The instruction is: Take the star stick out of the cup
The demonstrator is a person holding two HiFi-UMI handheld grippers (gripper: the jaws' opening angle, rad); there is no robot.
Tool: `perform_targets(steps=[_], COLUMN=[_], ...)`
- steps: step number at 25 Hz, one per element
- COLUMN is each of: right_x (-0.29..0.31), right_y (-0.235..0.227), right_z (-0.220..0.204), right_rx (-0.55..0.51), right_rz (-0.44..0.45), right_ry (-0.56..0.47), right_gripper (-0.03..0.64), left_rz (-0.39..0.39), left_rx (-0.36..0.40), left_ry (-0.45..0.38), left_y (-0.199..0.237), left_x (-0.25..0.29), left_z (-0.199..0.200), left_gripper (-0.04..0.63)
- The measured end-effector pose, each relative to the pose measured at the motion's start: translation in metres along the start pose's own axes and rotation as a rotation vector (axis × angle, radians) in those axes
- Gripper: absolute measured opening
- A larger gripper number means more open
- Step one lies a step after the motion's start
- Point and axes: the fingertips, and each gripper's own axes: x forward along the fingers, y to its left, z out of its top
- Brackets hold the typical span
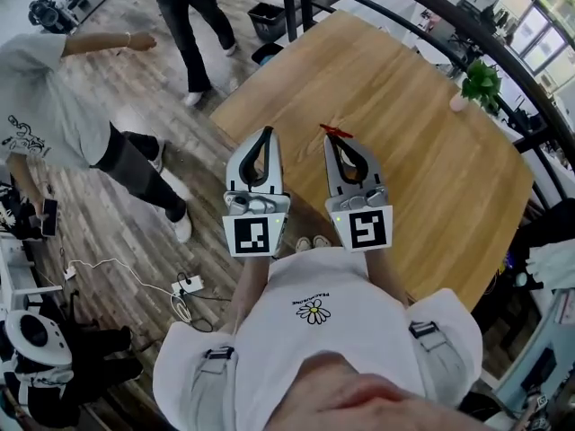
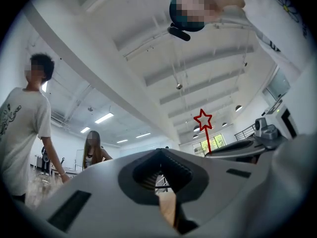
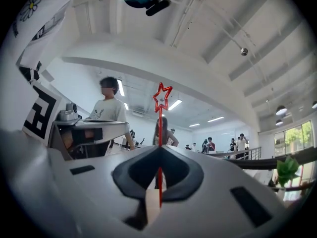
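Observation:
My right gripper (image 1: 335,140) is shut on the thin red star stick (image 1: 336,132), held up above the near edge of the wooden table (image 1: 404,124). In the right gripper view the stick's stem runs up from between the closed jaws of the right gripper (image 3: 160,150) to the outlined star (image 3: 162,97). Beside it, my left gripper (image 1: 265,133) is shut with nothing in it. In the left gripper view the star stick (image 2: 203,119) rises off to the right of the left gripper (image 2: 159,152). No cup shows in any view.
A small green plant (image 1: 481,83) stands at the table's far right edge. A black bin (image 1: 267,21) sits on the floor beyond the table. Two people (image 1: 54,106) stand on the wooden floor to the left. Cables and a power strip (image 1: 187,285) lie near my feet.

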Motion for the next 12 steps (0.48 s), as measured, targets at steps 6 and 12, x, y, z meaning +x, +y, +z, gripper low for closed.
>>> perform_targets(steps=[6, 12], right_x=[-0.0017, 0.0019], right_y=[-0.0037, -0.006], right_z=[-0.0003, 0.0093], right_rx=[0.008, -0.009], right_rz=[0.0, -0.002], right_ry=[-0.003, -0.021], right_gripper=[0.009, 0.009], left_rz=[0.011, 0.018], left_rx=[0.005, 0.007], left_ry=[0.007, 0.013], left_y=[-0.0009, 0.0017], left_x=[-0.0048, -0.009], left_z=[-0.0022, 0.0004], left_gripper=[0.015, 0.015])
